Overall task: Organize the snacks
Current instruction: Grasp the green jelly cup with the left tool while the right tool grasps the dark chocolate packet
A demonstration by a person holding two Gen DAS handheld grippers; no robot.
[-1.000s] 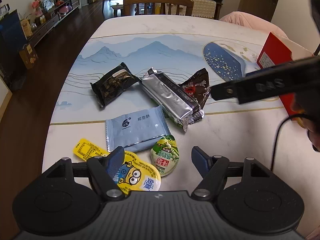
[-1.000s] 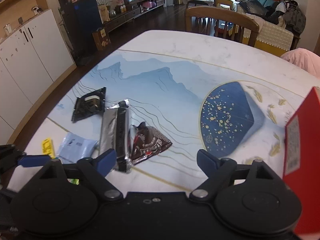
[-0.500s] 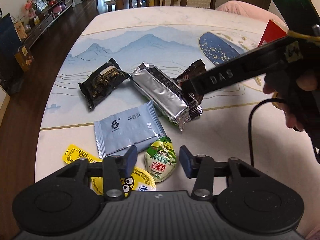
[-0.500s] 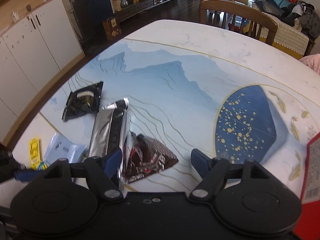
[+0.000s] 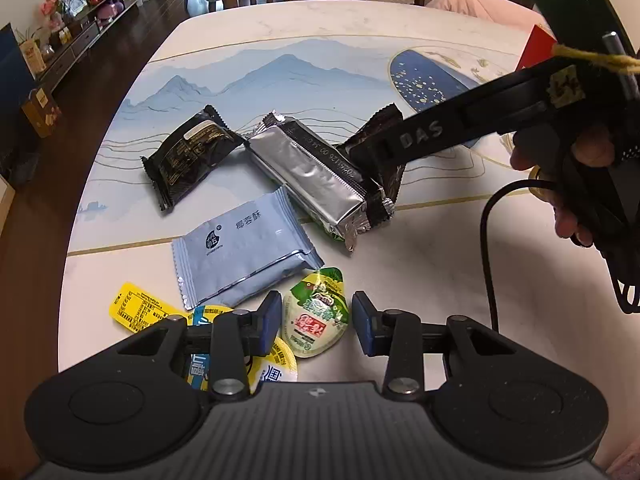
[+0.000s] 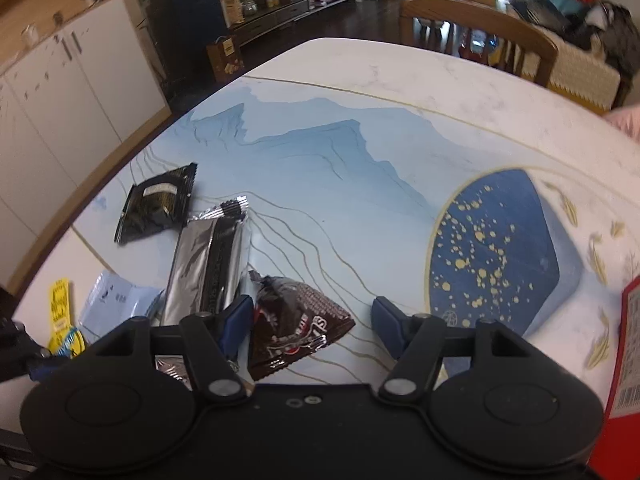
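Several snacks lie on the marble table (image 5: 420,264). A green jelly cup (image 5: 316,316) sits between the fingers of my left gripper (image 5: 316,322), whose jaws are closing; a small gap still shows at the right pad. My right gripper (image 6: 310,326) is closing around a dark brown packet (image 6: 296,320). Its left pad is at the packet's edge and its right pad stands clear of it. In the left wrist view a right finger (image 5: 420,136) reaches over that brown packet (image 5: 384,124). Beside it lie a silver packet (image 5: 312,172), a black packet (image 5: 188,156) and a pale blue packet (image 5: 240,244).
Two yellow jelly cups (image 5: 136,308) lie by my left gripper, one partly under it. A red box (image 6: 624,352) stands at the table's right edge. A wooden chair (image 6: 480,24) is at the far side. A hand (image 5: 580,184) and a black cable (image 5: 488,240) are on the right.
Both grippers have narrowed their jaws. The left one closed in around the green jelly cup. The right one came down over the brown packet, which now lies between its fingers.
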